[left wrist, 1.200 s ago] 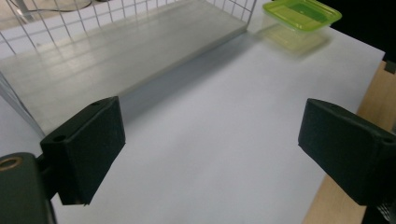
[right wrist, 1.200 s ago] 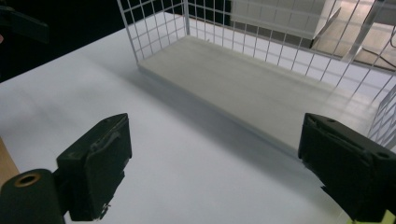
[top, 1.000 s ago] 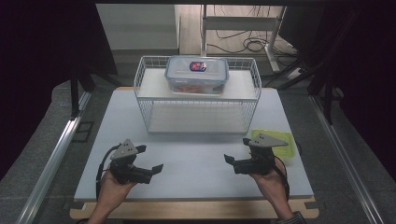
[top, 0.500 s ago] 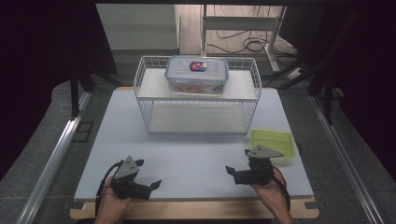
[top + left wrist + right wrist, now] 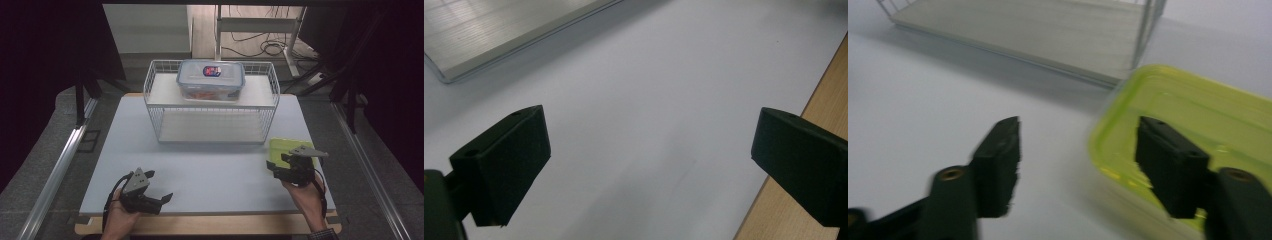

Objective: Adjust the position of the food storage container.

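A dark room with cables on the floor lies behind a white desk (image 5: 210,165) with a wooden front edge. At the far middle of the desk stands a white wire rack (image 5: 212,107), and on its upper shelf rests a clear box (image 5: 211,80) with a blue-rimmed lid and a sticker on top.

A yellow-green lid (image 5: 285,148) lies flat on the desk near its right side, just in front of the rack's right corner. In the right gripper view the lid (image 5: 1193,135) is blurred, its near left edge lying between the two fingers.

The right gripper (image 5: 276,167) is over the lid's near left corner, held from below by the person's right hand (image 5: 306,192). Its fingers have just been closing and now stand about half apart. One finger (image 5: 1000,160) is over bare desk to the left of the lid, and the other (image 5: 1168,160) is over the lid's surface. The lid's edge sits between them, but neither pad presses on it as far as the blur lets me tell, so the lid is not yet grasped.

The left gripper (image 5: 160,200) rests low near the desk's front left, well apart from the lid and the rack. Its fingers (image 5: 509,165) are spread wide and released, with bare desk between them and the wooden edge under the right one.
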Demonstrator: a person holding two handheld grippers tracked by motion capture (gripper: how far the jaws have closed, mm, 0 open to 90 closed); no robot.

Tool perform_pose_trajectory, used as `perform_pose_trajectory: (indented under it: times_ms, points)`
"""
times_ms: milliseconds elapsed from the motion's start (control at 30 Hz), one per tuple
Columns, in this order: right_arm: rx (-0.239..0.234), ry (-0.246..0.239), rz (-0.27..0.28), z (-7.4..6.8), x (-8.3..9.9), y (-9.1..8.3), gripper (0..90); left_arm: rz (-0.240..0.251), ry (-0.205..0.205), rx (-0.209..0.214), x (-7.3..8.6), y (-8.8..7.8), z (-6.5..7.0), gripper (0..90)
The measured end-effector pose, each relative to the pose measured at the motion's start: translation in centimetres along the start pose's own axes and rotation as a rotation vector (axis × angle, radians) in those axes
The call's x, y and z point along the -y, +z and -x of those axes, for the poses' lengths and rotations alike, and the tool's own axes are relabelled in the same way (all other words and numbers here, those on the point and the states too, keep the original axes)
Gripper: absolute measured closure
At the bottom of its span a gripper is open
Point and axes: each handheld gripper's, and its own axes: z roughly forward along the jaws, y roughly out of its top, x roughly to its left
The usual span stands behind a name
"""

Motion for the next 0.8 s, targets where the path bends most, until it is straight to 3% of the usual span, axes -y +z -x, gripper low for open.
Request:
perform_pose_trajectory:
  times_ms: [267,333,433,700,800]
  points:
    - [0.083,-0.023,-0.024,3.1,-0.4,-0.4,79.3,0.000,-0.014,-0.006,0.1,0.0,-0.3,2.8]
    - [0.107,-0.017,-0.038,4.1,-0.6,-0.3,83.9,0.000,-0.012,-0.005,0.1,0.1,-0.3,2.8]
    - [0.162,0.006,-0.040,5.8,-0.7,-0.3,87.2,-0.003,-0.006,-0.003,0.1,0.1,-0.2,2.9]
    - [0.251,0.085,-0.032,10.3,-1.1,0.2,89.7,-0.002,-0.007,0.000,0.1,0.2,-0.3,2.9]
    - [0.296,0.089,-0.040,11.6,-1.0,0.7,89.6,-0.001,-0.011,0.006,0.2,0.2,-0.4,3.0]
